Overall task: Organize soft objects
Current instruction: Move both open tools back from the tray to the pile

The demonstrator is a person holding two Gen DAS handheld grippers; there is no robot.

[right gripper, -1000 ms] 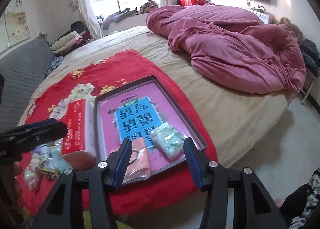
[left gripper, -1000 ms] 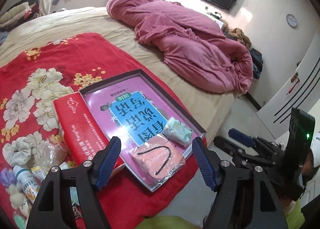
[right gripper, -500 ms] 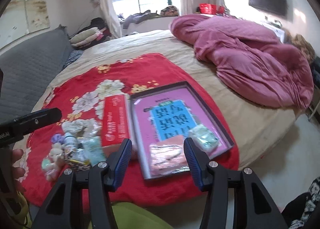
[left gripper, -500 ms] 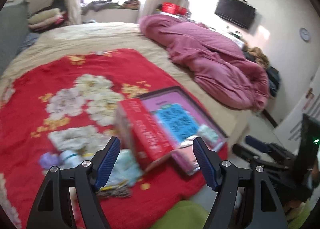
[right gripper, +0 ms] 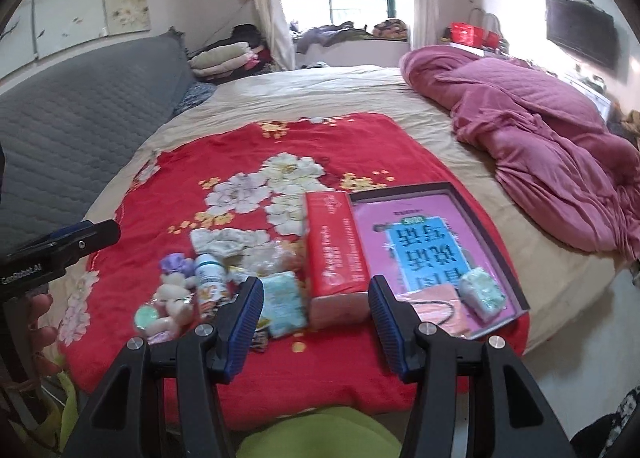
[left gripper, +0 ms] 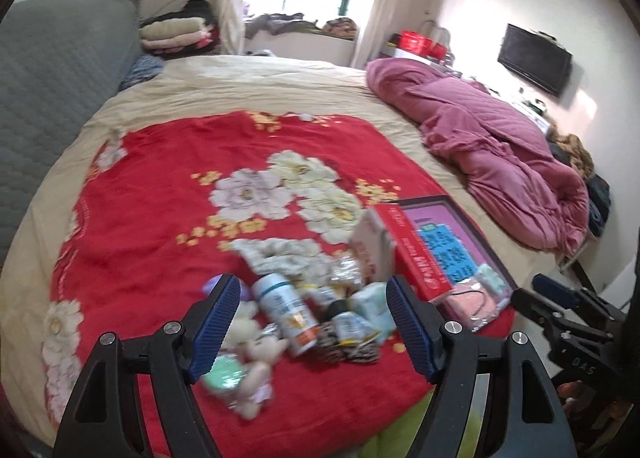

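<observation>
Hovering w/ both claws apart and empty, left gripper over the clutter pile, right gripper near the red box. Soft bits: plush toy at my left claw's 7 o'clock, tissue pack by the right claw's 9. Next, I reckon: drop onto one soft item, carry it to the tray at 2 o'clock.

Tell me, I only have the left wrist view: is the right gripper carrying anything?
Observer: No. The right gripper is open, with nothing between its fingers.
Operator: What's the purple blur behind my left finger?
Observer: A small purple soft item, lying just left of the white bottle.
Operator: Is the green packet really inside the tray?
Observer: Yes. The pale green packet lies in the near right corner of the tray, beside the pink mask.
</observation>
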